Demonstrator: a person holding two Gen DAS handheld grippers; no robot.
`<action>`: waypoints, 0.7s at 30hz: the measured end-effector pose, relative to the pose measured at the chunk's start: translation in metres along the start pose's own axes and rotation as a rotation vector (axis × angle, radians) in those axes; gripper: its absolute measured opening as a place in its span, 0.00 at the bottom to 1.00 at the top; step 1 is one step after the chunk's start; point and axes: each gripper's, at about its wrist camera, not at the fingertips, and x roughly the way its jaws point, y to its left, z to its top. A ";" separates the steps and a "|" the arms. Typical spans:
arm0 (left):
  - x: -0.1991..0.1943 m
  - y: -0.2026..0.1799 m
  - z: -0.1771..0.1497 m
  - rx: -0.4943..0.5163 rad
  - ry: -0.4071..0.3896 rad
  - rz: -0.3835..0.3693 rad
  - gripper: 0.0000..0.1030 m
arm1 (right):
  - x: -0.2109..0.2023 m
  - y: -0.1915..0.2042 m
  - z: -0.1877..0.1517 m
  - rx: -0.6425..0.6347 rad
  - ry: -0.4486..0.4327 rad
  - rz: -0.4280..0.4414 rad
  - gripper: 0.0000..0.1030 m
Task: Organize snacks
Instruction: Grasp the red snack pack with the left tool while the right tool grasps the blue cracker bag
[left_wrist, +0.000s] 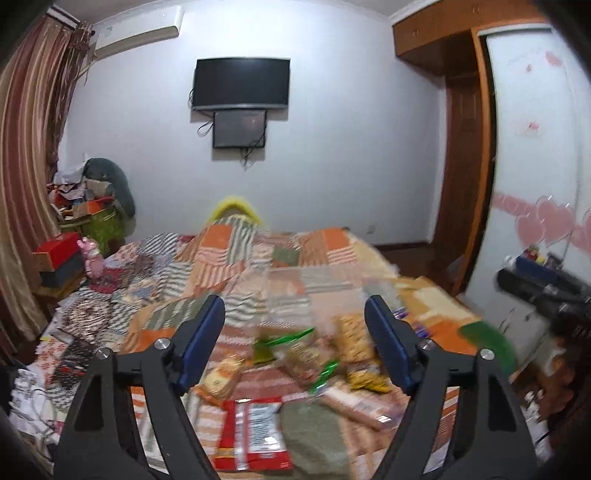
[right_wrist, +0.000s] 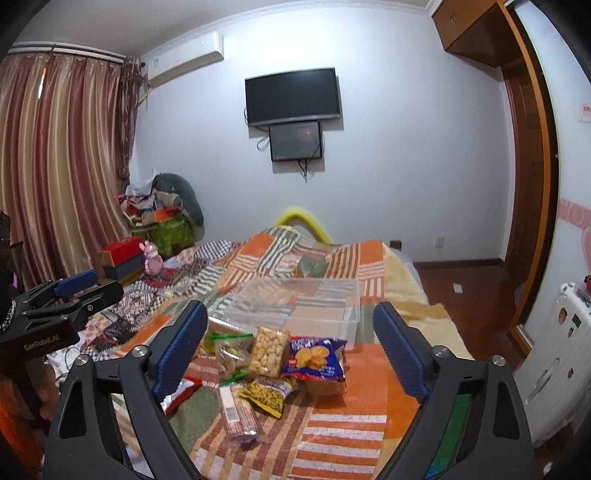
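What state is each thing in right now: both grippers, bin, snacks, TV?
Left gripper: open, holding nothing, above the snacks.
Right gripper: open, holding nothing.
Bin: upright on the bed, lidless, nothing visible inside.
Blue chip bag: sealed, lying on the bed, outside the bin.
Nut pack: sealed, lying on the pile.
Red pack: lying flat on the bed.
TV: screen dark.

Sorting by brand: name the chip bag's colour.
Blue chip bag, red label; clearest in the right wrist view.

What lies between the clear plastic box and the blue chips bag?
Right wrist view: nothing lies between the clear plastic box and blue chips bag; the bag's top edge reaches its wall.
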 end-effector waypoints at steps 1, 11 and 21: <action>0.006 0.005 -0.003 0.003 0.017 0.010 0.75 | 0.001 -0.002 -0.001 0.003 0.009 -0.001 0.85; 0.063 0.058 -0.051 -0.032 0.259 0.021 0.71 | 0.039 -0.012 -0.015 0.009 0.147 -0.039 0.85; 0.115 0.069 -0.102 -0.083 0.486 -0.071 0.71 | 0.088 -0.015 -0.032 -0.012 0.293 -0.070 0.85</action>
